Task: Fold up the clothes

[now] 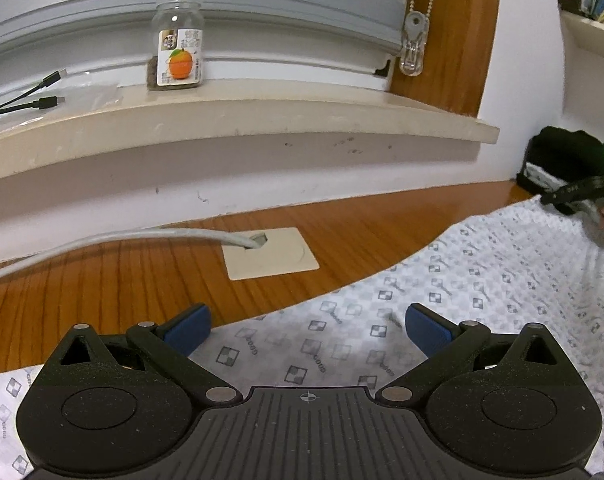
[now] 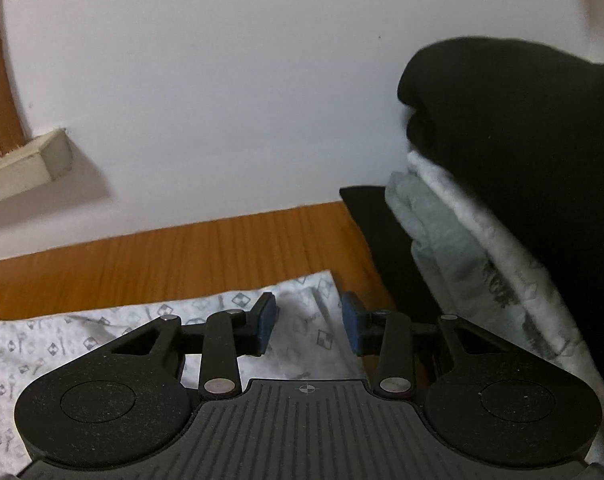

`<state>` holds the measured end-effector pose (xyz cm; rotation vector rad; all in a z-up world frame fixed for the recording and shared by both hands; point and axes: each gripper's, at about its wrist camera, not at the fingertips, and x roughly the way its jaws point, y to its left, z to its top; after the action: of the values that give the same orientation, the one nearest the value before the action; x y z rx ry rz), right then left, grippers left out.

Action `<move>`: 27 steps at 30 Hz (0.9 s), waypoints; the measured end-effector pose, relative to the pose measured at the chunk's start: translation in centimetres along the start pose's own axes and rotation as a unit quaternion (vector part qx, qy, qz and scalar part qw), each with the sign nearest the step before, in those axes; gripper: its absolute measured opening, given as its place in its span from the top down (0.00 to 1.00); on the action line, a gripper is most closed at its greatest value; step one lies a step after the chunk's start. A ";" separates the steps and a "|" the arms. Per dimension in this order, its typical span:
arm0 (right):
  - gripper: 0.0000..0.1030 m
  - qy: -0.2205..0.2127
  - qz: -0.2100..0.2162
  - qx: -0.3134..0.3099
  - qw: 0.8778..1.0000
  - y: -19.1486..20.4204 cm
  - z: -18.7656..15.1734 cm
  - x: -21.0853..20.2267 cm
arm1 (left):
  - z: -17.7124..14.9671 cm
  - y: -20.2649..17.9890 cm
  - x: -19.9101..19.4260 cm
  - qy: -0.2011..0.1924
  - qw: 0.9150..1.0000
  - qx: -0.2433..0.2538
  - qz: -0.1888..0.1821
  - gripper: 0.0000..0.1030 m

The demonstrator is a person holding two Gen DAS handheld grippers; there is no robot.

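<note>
A white cloth with a small grey checker print (image 1: 482,280) lies spread on the wooden desk (image 1: 102,280). My left gripper (image 1: 308,326) hovers over the cloth's far edge. Its blue pads (image 1: 190,328) stand wide open and grip nothing. In the right wrist view the cloth's corner (image 2: 310,320) is bunched between the blue pads (image 2: 266,324) of my right gripper (image 2: 309,324), which has closed in on it. From the left wrist view the right gripper (image 1: 562,196) shows at the far right, and the cloth rises up to it.
A stack of folded clothes, black on top of white and grey (image 2: 482,200), stands against the wall right of the cloth. A grey cable runs into a beige desk plate (image 1: 270,254). A glass jar (image 1: 177,54) and black cables (image 1: 42,92) sit on the window sill.
</note>
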<state>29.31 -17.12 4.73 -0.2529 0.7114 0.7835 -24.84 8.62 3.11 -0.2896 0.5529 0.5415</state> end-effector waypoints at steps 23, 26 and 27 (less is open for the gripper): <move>0.68 -0.071 -0.030 0.040 0.996 -1.7 -1.5 -4.2 | 0.1 0.0 0.1 0.011 1.000 -0.007 0.004 0.00; 0.68 -0.067 -0.020 0.046 0.996 -2.9 -4.1 -6.9 | 0.1 0.0 0.1 0.011 1.000 -0.007 0.005 0.00; 0.68 -0.067 -0.015 0.052 0.996 -3.3 -5.1 -7.8 | 0.1 0.0 0.1 0.011 1.000 -0.007 0.005 0.00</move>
<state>25.35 -26.08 6.03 -0.1147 0.6189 0.7250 -24.71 8.67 3.12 -0.3070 0.5723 0.5522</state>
